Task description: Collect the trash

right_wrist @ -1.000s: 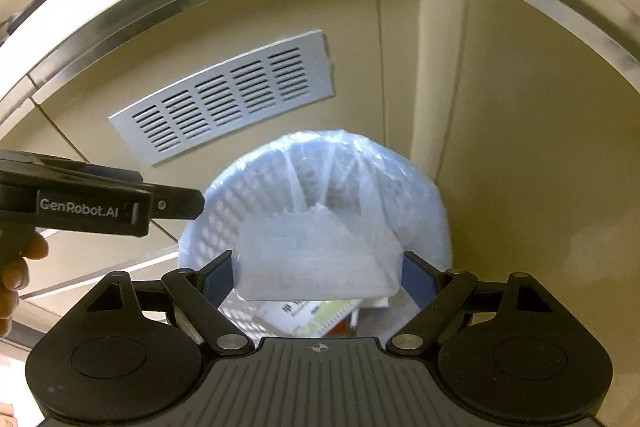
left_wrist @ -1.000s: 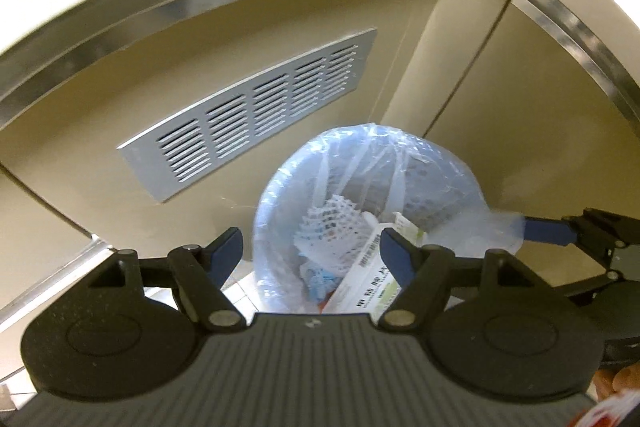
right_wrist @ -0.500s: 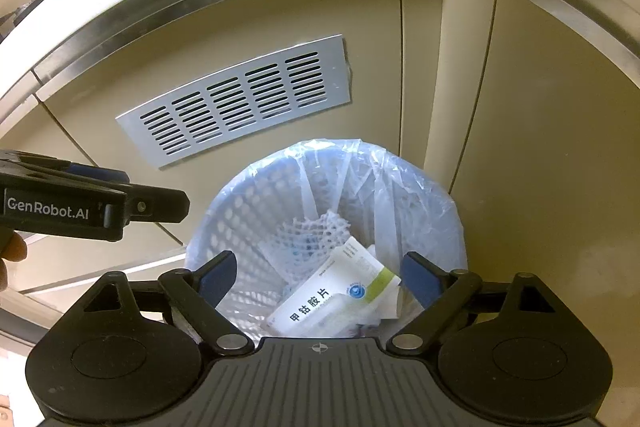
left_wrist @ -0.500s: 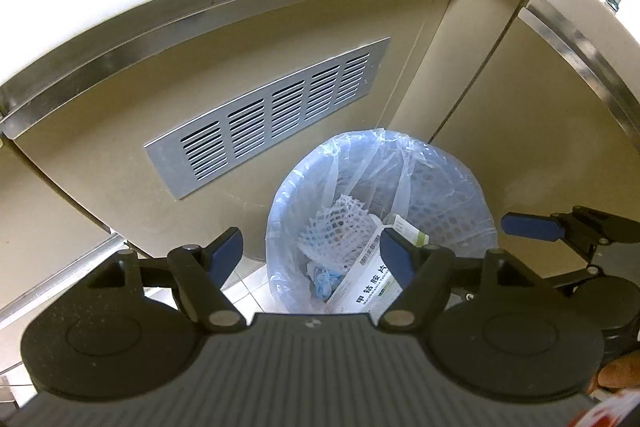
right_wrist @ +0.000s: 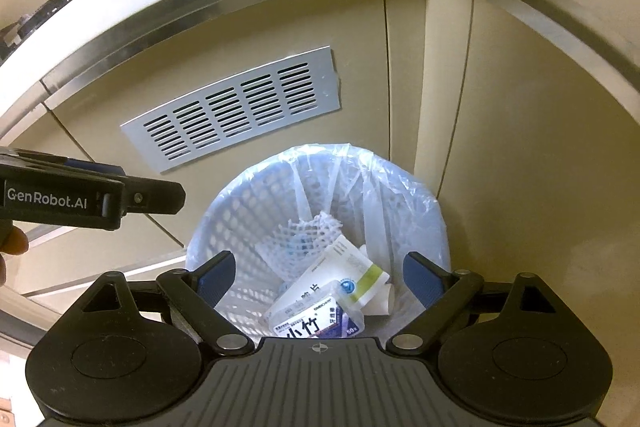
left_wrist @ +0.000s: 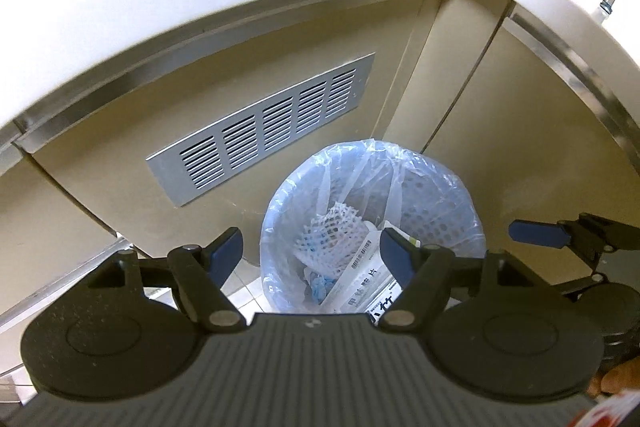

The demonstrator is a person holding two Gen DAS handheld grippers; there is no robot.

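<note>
Hovering both grippers over the bin (right_wrist: 424, 203), nothing held.
My left gripper (left_wrist: 312, 251) and right gripper (right_wrist: 320, 277) fingers spread wide, empty; tissue pack (right_wrist: 316, 323), medicine box (right_wrist: 340, 275) and foam net (right_wrist: 300, 239) lie inside the bag-lined bin below the vent (right_wrist: 236, 115).

tongs (right_wrist: 322, 275) black | pads (right_wrist: 216, 277) blue | "GenRobot.AI" lettering | skin probably fingertip
</note>
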